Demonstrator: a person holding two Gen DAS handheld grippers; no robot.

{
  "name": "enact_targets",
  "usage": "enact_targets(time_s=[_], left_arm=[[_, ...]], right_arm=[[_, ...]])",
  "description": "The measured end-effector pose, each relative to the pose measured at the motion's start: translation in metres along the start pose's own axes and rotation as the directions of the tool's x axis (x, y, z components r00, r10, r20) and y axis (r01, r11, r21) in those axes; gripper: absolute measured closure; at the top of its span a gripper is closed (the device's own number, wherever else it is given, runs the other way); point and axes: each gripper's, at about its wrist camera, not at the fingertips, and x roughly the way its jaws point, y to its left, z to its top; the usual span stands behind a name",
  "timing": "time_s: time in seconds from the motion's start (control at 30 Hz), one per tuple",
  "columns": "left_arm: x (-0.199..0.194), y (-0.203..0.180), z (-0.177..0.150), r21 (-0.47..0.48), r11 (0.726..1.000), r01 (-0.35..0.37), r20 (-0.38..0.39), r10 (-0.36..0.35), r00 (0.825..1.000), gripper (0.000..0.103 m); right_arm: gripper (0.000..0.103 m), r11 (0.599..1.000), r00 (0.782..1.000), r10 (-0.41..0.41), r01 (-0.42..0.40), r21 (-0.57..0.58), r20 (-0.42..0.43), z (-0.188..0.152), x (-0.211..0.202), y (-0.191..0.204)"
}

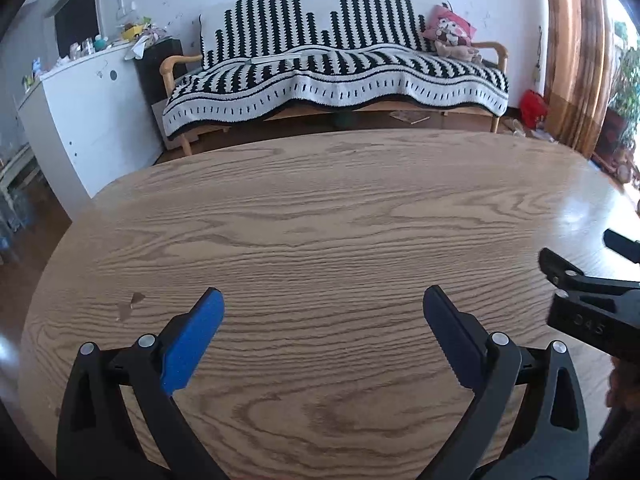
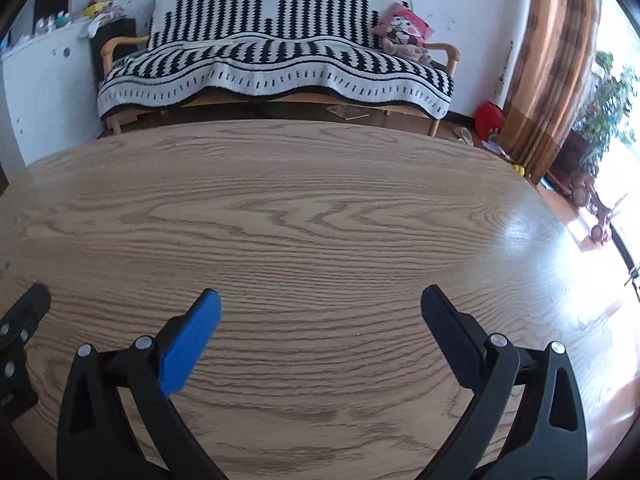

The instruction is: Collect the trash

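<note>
Both hand-held grippers hang side by side over a wood-grain tabletop (image 1: pixel 320 220), pointing at the sofa (image 1: pixel 336 60) across the room. The left hand-held gripper (image 1: pixel 323 304) has its jaws spread wide with nothing between them, just bare wood showing in the gap. Same deal with the right hand-held gripper (image 2: pixel 320 306): jaws wide apart, holding nothing. They sit pretty close together; the right one's black body pokes into the right edge of the left wrist view, and a bit of the left one shows at the left edge of the right wrist view.

As for trash, I honestly can't spot any on the tabletop in either view. The only mark is a small dark chip or stain (image 1: pixel 130 306) near the left jaw of the left one.

The tabletop's far edge curves across both views, rounded off at the sides, so lots of open surface ahead of both. Beyond that edge there's a strip of dark floor, then the sofa under a black-and-white striped blanket (image 2: pixel 276 60) with a pink cushion (image 2: pixel 404 26) at its right end. A white cabinet (image 1: pixel 92 120) with clutter on top stands off the left edge, and a brown curtain (image 2: pixel 548 72) hangs at the right, with a red thing (image 2: pixel 489 118) on the floor beside it.
</note>
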Motion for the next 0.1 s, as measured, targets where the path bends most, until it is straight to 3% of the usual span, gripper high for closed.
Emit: enact_targets(time_s=[0.1], left_arm=[[0.0096, 0.0047, -0.0008, -0.023, 1.000, -0.006, -0.026, 0.006, 1.000, 0.006]], right_arm=[[0.006, 1.000, 1.000, -0.007, 0.006, -0.021, -0.010, -0.0027, 0.0032, 0.0008]])
